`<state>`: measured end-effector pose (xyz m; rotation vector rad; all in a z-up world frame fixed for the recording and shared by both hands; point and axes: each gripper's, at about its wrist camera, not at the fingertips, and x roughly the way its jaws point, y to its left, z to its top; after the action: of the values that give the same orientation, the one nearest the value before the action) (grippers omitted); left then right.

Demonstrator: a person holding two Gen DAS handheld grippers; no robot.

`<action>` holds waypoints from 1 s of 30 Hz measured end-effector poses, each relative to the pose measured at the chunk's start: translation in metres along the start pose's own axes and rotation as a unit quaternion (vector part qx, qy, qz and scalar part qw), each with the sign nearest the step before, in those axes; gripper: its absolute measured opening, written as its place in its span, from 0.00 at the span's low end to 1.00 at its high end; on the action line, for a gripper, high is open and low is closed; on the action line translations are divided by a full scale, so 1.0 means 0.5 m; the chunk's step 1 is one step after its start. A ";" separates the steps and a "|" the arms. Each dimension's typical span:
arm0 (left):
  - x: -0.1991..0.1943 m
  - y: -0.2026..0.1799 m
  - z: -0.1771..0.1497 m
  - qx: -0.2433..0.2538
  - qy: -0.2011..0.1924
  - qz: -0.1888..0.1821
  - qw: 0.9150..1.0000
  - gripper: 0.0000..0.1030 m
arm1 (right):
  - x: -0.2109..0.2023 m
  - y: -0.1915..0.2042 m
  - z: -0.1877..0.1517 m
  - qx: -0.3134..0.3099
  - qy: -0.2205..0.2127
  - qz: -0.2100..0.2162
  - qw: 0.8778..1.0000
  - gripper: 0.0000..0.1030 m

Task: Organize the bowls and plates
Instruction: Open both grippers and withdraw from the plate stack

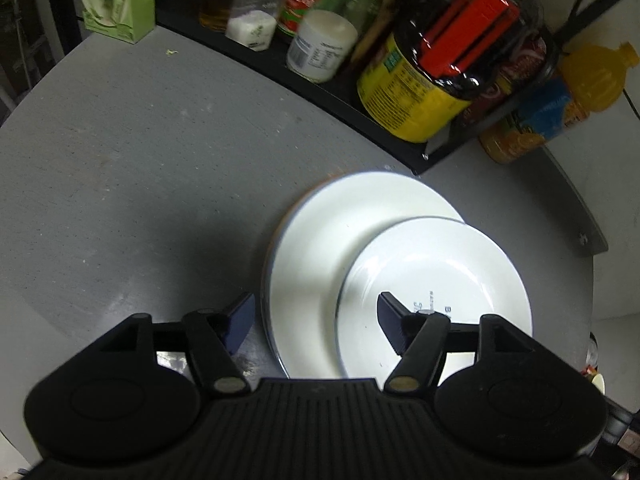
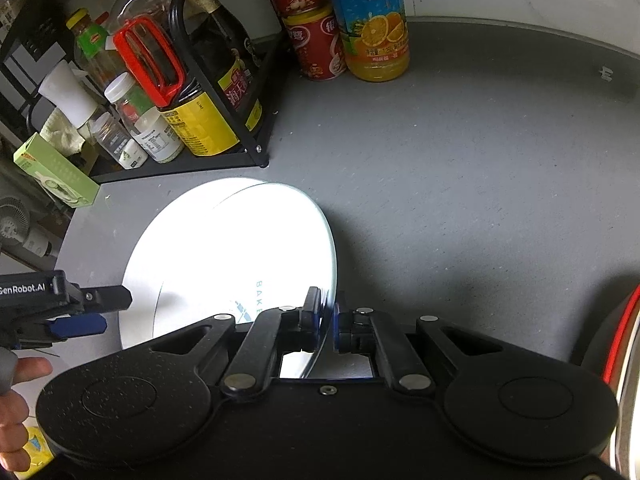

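A large white plate [image 1: 320, 248] lies on the grey table [image 1: 140, 180]. A smaller white plate [image 1: 440, 268] with blue print overlaps its right side. My left gripper [image 1: 316, 320] hovers open above their near edge, its right finger over the small plate and its left finger over bare table. In the right wrist view my right gripper [image 2: 328, 320] is shut on the rim of the small plate [image 2: 256, 256], which sits slightly tilted over the large plate [image 2: 160, 240]. The left gripper [image 2: 100, 312] shows there at the left edge.
A black wire rack [image 2: 256, 152] of sauce bottles and jars stands behind the plates. An orange juice bottle [image 2: 376, 32] and red cans [image 2: 316, 48] sit beside it, with a green box [image 1: 116, 0] at the far left. A hand [image 2: 16, 400] holds the left tool.
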<state>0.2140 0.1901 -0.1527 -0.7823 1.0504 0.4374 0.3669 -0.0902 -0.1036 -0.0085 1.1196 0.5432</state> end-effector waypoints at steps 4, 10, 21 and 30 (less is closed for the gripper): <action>0.023 0.007 -0.002 -0.007 0.014 -0.002 1.000 0.66 | 0.002 0.005 -0.002 -0.005 0.003 -0.002 1.000 0.06; 0.063 -0.002 -0.009 0.003 0.015 -0.004 1.000 0.66 | 0.014 0.007 -0.001 -0.005 0.009 -0.002 1.000 0.08; 0.089 0.022 -0.003 -0.010 0.007 0.024 1.000 0.61 | 0.042 0.013 -0.002 -0.014 0.020 -0.026 0.999 0.25; 0.082 0.046 0.013 -0.020 -0.011 0.025 0.999 0.61 | 0.059 0.022 -0.006 -0.014 0.033 -0.019 0.999 0.27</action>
<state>0.2211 0.2087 -0.1955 -0.7868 1.0451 0.5088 0.3691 -0.0696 -0.1274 -0.0717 1.1743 0.5278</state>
